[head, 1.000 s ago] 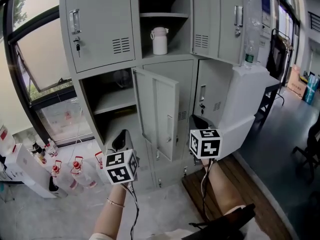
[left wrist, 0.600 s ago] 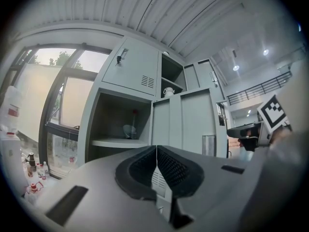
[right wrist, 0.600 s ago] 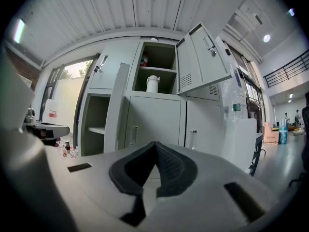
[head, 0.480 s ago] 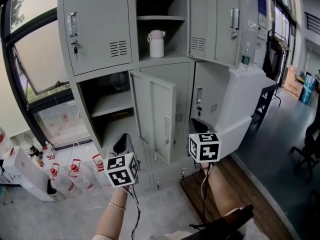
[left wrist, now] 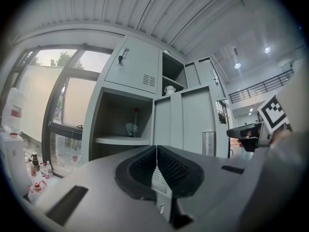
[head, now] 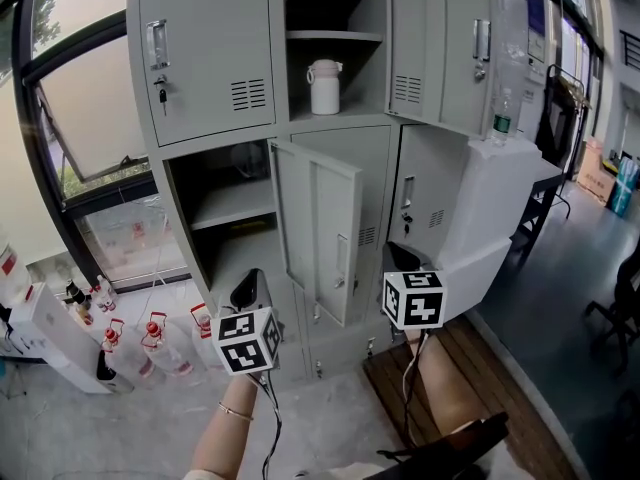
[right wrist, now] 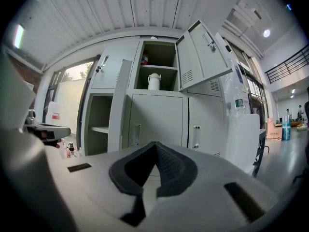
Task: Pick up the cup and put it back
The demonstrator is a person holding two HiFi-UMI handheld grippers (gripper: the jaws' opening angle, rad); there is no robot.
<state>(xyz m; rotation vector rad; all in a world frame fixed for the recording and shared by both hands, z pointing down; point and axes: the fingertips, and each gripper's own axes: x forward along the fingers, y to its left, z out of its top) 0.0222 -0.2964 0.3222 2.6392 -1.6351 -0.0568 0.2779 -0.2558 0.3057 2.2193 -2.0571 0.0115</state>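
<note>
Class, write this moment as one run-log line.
left tongs shut, empty | right tongs shut, empty | white cup in open upper locker | not yet grasped

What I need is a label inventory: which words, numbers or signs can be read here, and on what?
No text can be read.
Blue sheet high on the right lockers: print too small.
Green label on the clear bottle: blurred.
Red label on the white container: blurred.
Cubes on the left gripper and right gripper: square patterns only, no letters.
</note>
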